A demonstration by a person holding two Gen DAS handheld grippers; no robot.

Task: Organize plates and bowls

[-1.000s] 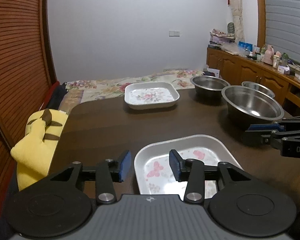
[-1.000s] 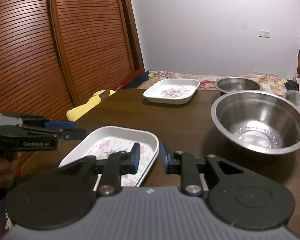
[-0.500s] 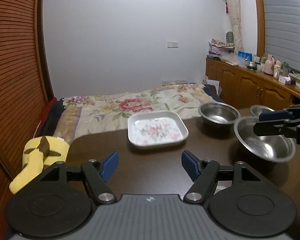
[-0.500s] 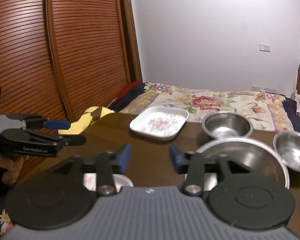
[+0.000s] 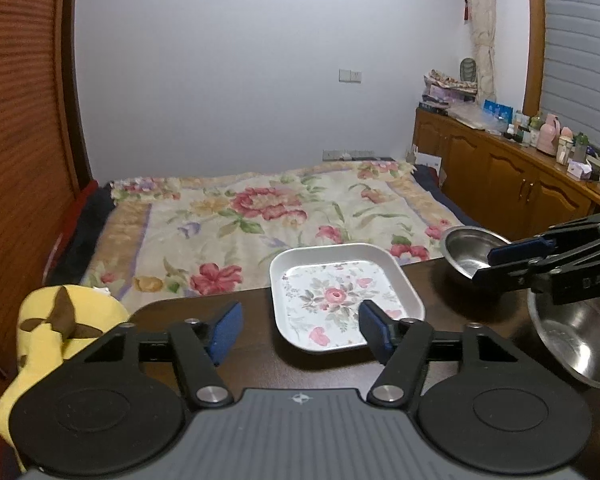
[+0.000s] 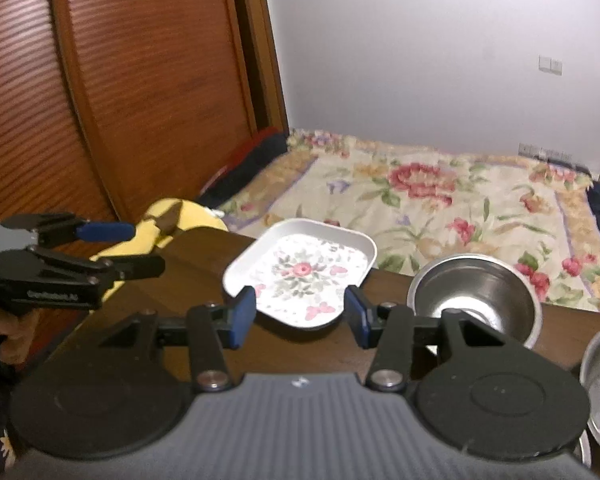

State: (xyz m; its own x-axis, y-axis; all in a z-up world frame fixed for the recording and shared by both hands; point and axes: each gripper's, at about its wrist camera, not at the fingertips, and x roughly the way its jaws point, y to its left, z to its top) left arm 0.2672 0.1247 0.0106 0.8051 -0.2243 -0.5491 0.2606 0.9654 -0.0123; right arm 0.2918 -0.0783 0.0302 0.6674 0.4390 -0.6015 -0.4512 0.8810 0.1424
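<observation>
A floral square plate (image 5: 342, 300) is seen on the dark worktop (image 5: 260, 356), at twelve o'clock of the left gripper (image 5: 300, 330), whose fingers are closing on nothing. The right gripper (image 6: 299, 316) is held with fingers parted and empty, the plate ahead, a steel bowl (image 6: 476, 300) at two o'clock.

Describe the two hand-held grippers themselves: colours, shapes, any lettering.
Both match. The left hand-held gripper has black linkage fingers tipped with blue pads, silver pivot screws, two round black discs and a ribbed grey body bearing a small star-like emblem. The right hand-held gripper has the same build. Seen side-on, each carries white lettering on its black side; it is too blurred to read fully. No cables or sleeves show.
</observation>
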